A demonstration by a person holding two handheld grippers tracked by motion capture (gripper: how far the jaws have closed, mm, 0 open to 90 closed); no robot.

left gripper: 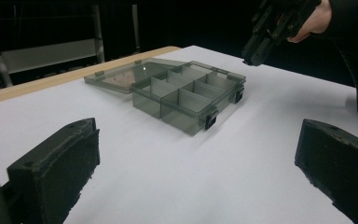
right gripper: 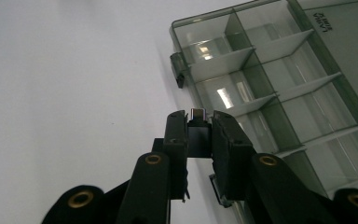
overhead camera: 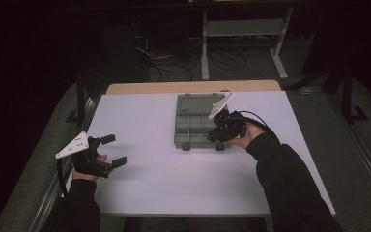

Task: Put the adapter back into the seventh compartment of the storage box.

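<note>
- Organizer box: smoky translucent plastic, split by dividers into small compartments, lid swung open and lying flat beyond it; two dark latches on its near wall. It sits on the far middle of the white table. Compartments visible in the left gripper view and right gripper view look bare.
- Small dark part: black body with a metal tip, pinched over the box's near-right corner.
- Right gripper: jaws closed tight on the small dark part, hovering just above the box's near-right edge; held in a hand with a dark sleeve.
- Left gripper: jaws spread wide, nothing between them, well apart from the box at the table's near-left edge, pointing toward the box.
- Cables on the floor beyond the box.
</note>
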